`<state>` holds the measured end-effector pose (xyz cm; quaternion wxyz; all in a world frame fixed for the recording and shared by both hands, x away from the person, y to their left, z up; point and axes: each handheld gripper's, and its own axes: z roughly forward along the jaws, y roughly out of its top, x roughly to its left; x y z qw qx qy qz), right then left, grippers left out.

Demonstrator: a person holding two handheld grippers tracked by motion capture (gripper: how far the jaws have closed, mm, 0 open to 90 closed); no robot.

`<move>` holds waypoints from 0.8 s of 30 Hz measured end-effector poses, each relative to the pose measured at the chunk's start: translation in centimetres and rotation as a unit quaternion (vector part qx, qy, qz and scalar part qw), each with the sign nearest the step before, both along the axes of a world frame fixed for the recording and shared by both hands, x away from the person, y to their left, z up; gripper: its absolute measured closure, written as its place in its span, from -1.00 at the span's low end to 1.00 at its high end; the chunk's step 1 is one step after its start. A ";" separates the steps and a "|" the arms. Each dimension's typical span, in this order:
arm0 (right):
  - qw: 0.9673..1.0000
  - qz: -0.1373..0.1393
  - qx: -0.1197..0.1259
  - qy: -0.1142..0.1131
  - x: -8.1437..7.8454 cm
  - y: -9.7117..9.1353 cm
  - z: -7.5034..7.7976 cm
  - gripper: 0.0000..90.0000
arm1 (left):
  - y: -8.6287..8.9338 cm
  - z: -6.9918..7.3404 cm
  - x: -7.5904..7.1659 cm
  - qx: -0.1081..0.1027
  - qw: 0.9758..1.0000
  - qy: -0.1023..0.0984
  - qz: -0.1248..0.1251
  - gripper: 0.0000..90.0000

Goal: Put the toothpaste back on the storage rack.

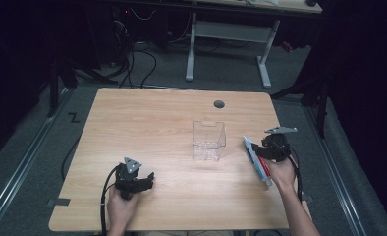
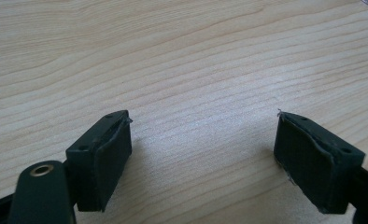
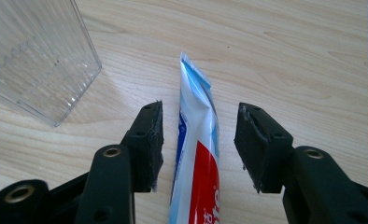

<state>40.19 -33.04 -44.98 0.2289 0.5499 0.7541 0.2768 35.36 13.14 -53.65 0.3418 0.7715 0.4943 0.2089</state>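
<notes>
A white, blue and red toothpaste tube [image 1: 257, 160] [image 3: 198, 140] lies near the right edge of the wooden table [image 1: 147, 123], its crimped end pointing away from me. My right gripper [image 1: 266, 151] [image 3: 200, 116] straddles the tube, and a gap shows between each pad and the tube's sides, so it is open. A clear plastic container [image 1: 208, 141] [image 3: 32, 51] stands upright just left of the tube. My left gripper [image 1: 145, 179] [image 2: 203, 135] rests low at the front left, jaws wide apart over bare wood with nothing between them.
A grey grommet hole [image 1: 219, 104] sits near the table's far edge. Beyond the table stands a white desk frame [image 1: 226, 34], with cables on the grey floor. The right table edge runs close beside my right hand [image 1: 285, 177].
</notes>
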 end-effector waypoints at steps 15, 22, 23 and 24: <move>1.000 -0.009 -0.018 0.025 1.6 0.5 -1.3 0.14 | 0.0 0.0 0.0 0.000 1.000 0.000 0.000 -0.57; 0.998 -0.018 -0.027 0.049 2.4 0.6 -2.1 0.11 | 0.0 0.0 0.0 0.000 1.000 0.000 0.000 -0.57; 0.998 -0.019 -0.026 0.054 2.5 0.7 -2.2 0.11 | 0.0 0.0 0.0 0.000 1.000 0.000 0.000 -0.57; 0.998 -0.022 -0.028 0.058 2.6 0.7 -2.2 0.11 | 0.0 0.0 0.0 0.000 1.000 0.000 0.000 -0.57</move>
